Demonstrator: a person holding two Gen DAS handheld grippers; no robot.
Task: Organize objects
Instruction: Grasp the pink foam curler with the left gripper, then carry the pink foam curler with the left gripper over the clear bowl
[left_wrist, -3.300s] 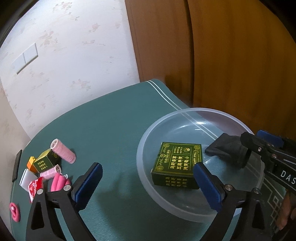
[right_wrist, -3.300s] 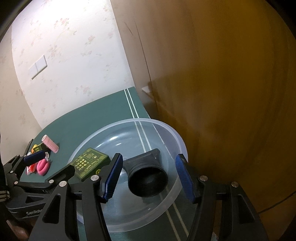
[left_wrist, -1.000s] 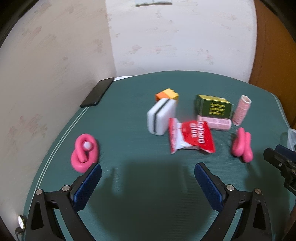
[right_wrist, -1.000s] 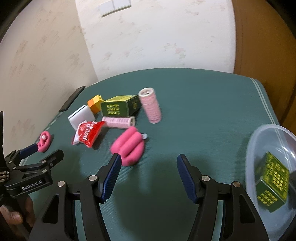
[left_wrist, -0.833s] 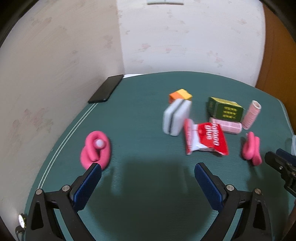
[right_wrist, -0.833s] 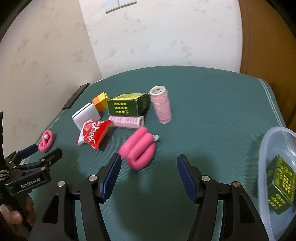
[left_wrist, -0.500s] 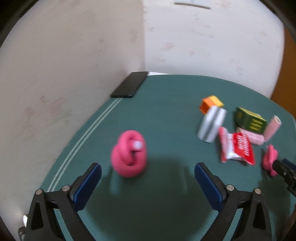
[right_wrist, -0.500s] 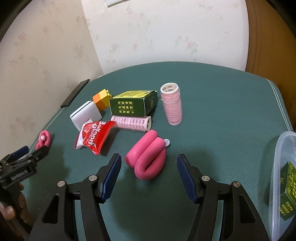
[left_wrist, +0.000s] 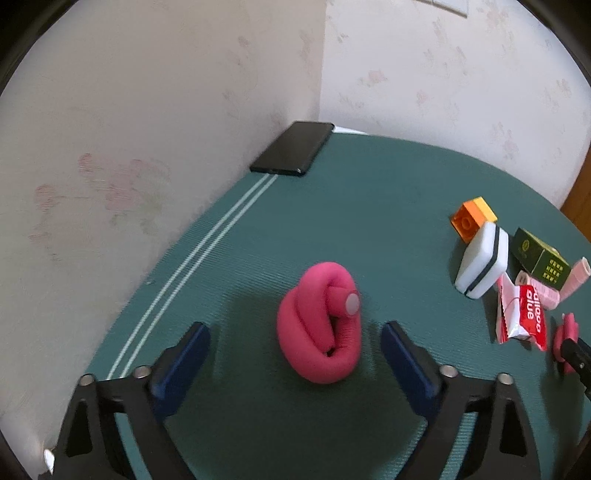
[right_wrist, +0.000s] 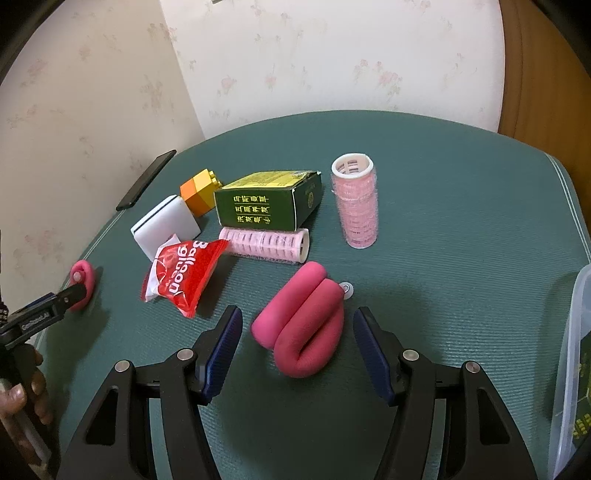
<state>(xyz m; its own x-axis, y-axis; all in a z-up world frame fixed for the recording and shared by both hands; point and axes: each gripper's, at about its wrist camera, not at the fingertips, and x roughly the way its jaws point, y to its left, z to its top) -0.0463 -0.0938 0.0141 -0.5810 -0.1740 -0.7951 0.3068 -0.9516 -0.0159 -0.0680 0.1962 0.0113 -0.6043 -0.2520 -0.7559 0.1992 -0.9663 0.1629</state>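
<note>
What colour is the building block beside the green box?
The building block is orange and yellow, clearest in the right wrist view.

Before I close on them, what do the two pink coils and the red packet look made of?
Coiled pink roller and folded pink roller: probably soft matte foam, rounded and unreflective, with a pale end cap. Red packet: glossy plastic film, crinkled, catching light.
</note>
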